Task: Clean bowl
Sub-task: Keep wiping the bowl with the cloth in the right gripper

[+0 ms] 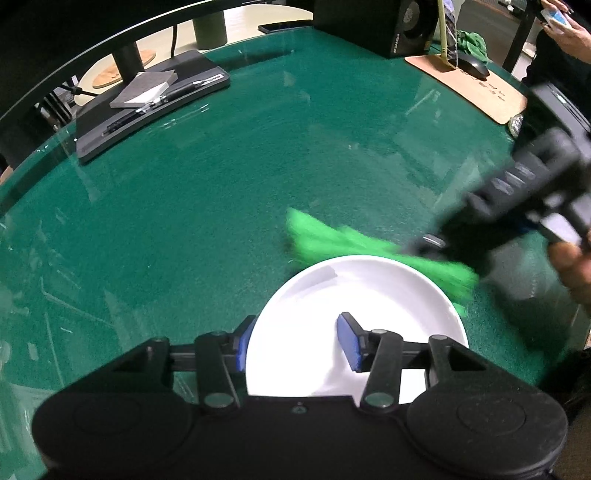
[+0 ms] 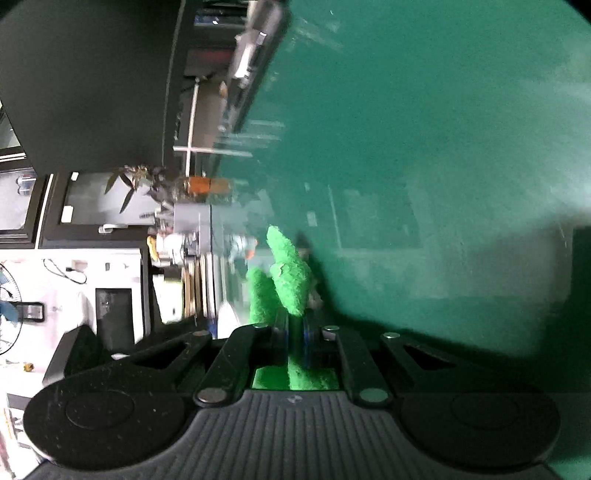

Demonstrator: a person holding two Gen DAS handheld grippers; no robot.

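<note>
A shallow white bowl (image 1: 369,295) sits on the green table near me. My left gripper (image 1: 295,349) straddles the bowl's left wall, one blue pad (image 1: 242,350) outside the rim and the other inside the bowl, and holds it. A bright green cloth (image 1: 332,240) lies blurred across the bowl's far rim. From the right, my right gripper (image 1: 424,243) comes in shut on that cloth. In the right wrist view the cloth (image 2: 291,280) sticks out past the closed right gripper (image 2: 295,332), and the table appears turned on its side.
A black stand (image 1: 147,99) with a grey notebook and a pen lies at the far left. A cork mat (image 1: 469,88) with a mouse and a black speaker (image 1: 369,29) stand at the back right. A person's hand (image 1: 569,33) holds a phone at the top right.
</note>
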